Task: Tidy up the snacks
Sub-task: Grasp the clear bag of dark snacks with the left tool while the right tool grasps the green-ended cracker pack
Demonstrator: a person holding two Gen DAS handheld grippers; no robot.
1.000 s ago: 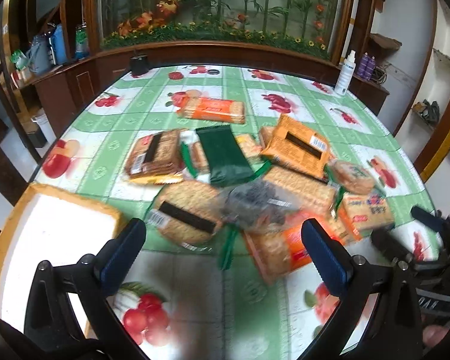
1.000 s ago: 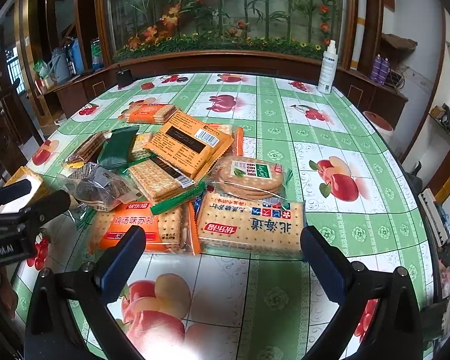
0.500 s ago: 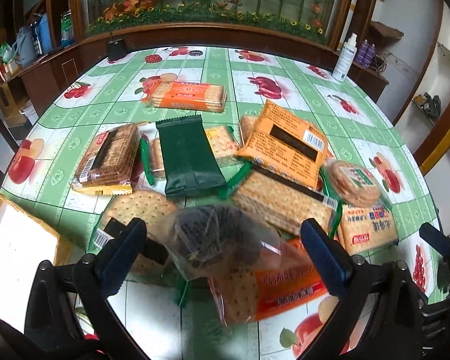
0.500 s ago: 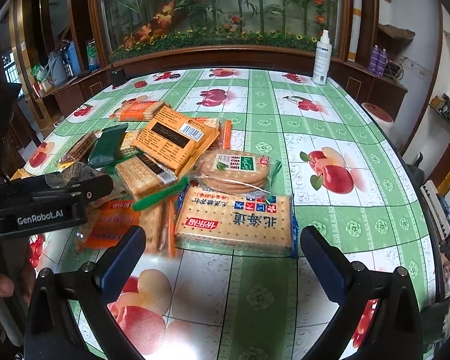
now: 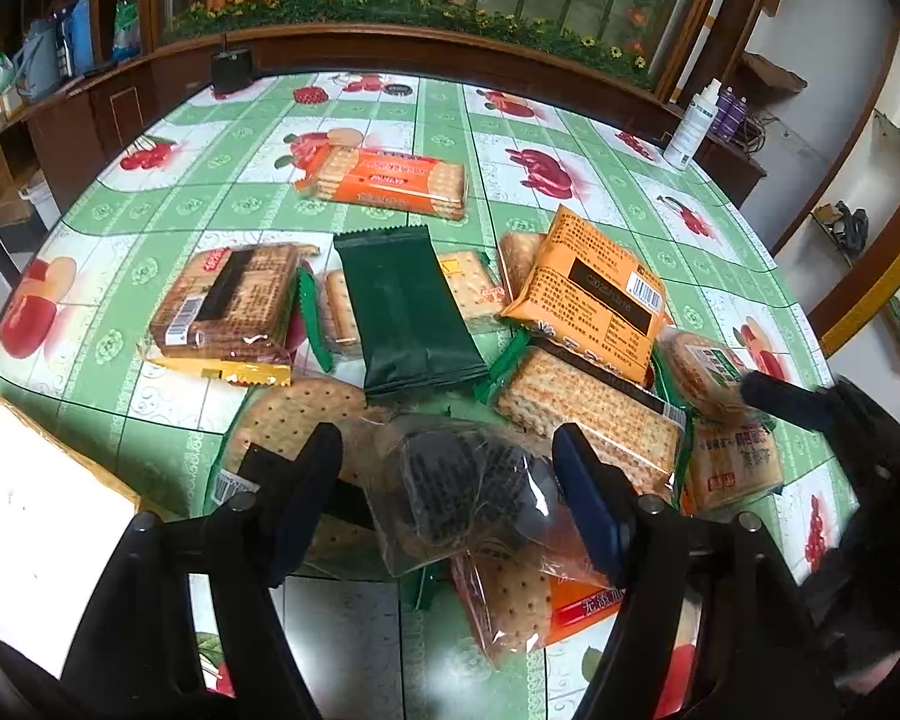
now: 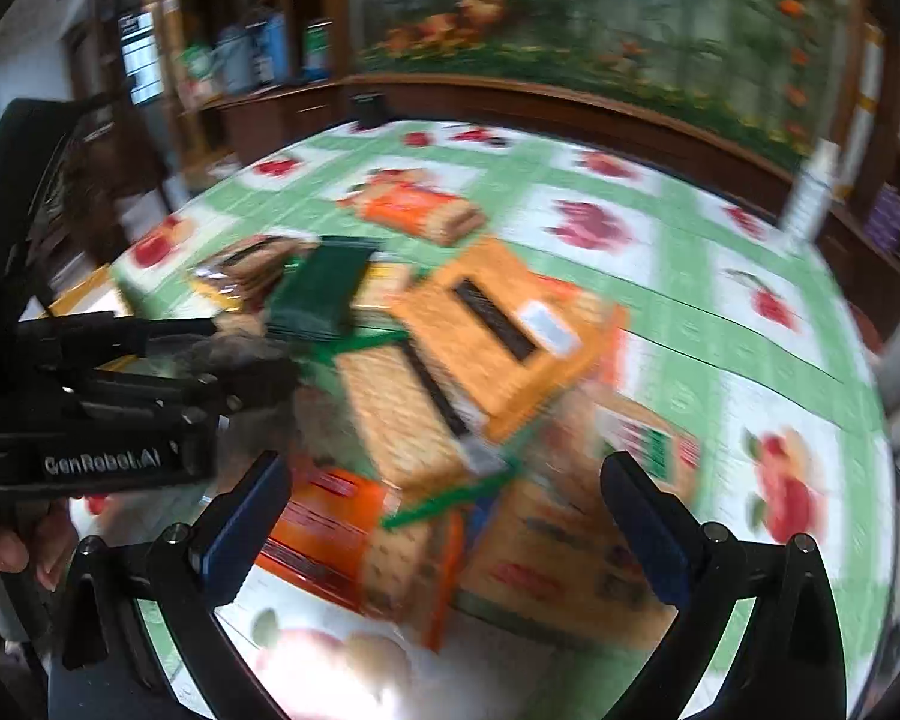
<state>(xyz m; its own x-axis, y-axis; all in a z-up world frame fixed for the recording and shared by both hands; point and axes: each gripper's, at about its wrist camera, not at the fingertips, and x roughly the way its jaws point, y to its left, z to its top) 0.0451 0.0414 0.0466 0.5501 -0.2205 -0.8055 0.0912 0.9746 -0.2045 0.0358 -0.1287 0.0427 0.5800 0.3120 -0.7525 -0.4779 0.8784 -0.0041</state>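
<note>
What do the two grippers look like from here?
Both match: black frames with silver bolts and dark blue pads. The left gripper shows white "GenRobot.AI" lettering on its black body in the right wrist view. The right gripper shows no marking. No cables or sleeves visible.

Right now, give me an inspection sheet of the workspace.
Surface: round table under a green checked fruit-print cloth.
Job's things: snack packs piled near the front edge; clear bag of dark cookies on top, dark green pack, orange pack, a separate orange cracker pack farther back.
Clutter: white spray bottle at the far rim; open box at near left.
Grippers: left tool has just been closing, the cookie bag between its pads, contact not clear; right tool open, empty.
Cables: tangle on the shelf beyond the bottle.
Surroundings: wooden cabinets, flower display behind glass.
</note>
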